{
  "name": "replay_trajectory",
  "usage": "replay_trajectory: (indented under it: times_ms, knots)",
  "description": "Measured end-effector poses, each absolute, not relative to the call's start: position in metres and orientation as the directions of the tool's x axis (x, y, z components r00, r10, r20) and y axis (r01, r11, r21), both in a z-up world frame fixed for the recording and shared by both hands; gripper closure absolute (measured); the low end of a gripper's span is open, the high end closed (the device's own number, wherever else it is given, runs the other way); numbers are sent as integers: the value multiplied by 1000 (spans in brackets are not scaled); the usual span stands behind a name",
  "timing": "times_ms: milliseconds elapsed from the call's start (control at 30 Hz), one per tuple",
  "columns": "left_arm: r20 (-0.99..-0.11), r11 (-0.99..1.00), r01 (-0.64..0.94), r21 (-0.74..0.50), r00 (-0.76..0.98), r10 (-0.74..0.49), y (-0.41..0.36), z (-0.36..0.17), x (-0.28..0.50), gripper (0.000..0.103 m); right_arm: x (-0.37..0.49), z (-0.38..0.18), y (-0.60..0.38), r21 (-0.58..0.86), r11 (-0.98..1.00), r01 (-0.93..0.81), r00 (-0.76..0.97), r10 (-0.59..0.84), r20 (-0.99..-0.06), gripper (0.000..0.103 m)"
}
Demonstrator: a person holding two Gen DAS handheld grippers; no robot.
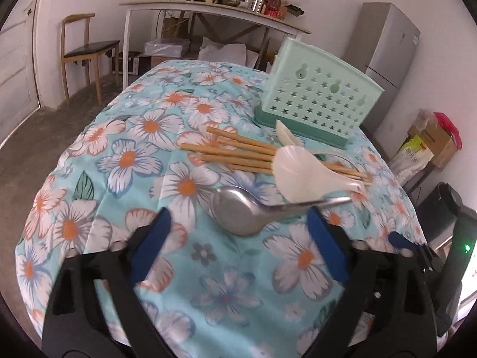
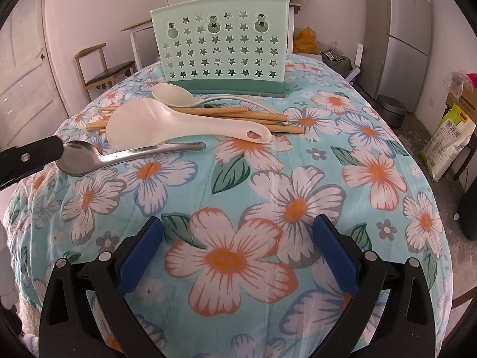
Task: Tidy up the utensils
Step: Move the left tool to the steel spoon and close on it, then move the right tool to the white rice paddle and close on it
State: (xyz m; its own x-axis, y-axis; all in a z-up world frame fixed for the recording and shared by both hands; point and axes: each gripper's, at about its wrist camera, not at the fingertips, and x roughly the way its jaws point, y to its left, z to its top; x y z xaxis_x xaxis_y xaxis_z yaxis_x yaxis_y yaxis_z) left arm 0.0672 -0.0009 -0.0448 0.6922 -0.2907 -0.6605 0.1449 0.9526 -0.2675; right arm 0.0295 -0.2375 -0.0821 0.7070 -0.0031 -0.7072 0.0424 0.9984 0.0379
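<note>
Left gripper (image 1: 238, 223), jaws spread and gripping nothing, straddles the steel spoon (image 1: 238, 211) lying before the green caddy (image 1: 316, 98), evidently lining up a pickup; right gripper (image 2: 238, 238) idles agape.

A mint perforated holder (image 2: 220, 47) stands upright. Before it lie bamboo chopsticks (image 2: 226, 117), two white spoons (image 2: 167, 125) and a steel spoon (image 2: 119, 156), seemingly flat.

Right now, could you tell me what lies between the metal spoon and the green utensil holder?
In the right wrist view, the white rice paddle, the wooden chopsticks and a cream spoon lie between the metal spoon and the green utensil holder.
</note>
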Motion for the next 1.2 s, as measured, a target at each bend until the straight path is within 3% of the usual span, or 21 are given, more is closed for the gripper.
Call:
replay_trajectory:
  times_ms: [133, 300, 433, 667, 767, 833, 1200]
  knots:
    - [-669, 915, 105, -388, 651, -359, 13, -58, 84, 47, 31, -82, -238, 37, 998, 44, 708, -5, -706, 5]
    - [-625, 854, 99, -511, 639, -449, 22, -67, 89, 63, 31, -82, -238, 38, 998, 43, 708, -4, -706, 5]
    - [-608, 831, 139, -538, 619, -497, 18, -69, 84, 64, 31, -82, -238, 38, 998, 45, 709, -5, -705, 5]
    - [-657, 900, 150, -410, 636, -405, -3, -73, 81, 66, 31, -82, -237, 40, 998, 45, 710, -4, -704, 5]
    - [-665, 918, 134, -372, 652, -365, -6, -74, 81, 74, 31, -82, -238, 42, 998, 46, 710, -3, -704, 5]
    - [-670, 923, 112, -367, 657, -346, -3, -75, 81, 86, 31, -81, -238, 44, 998, 46, 710, -2, -704, 5]
    - [-677, 899, 85, -429, 628, -382, 26, -70, 71, 92, 31, -82, -239, 50, 998, 47, 710, 1, -704, 5]
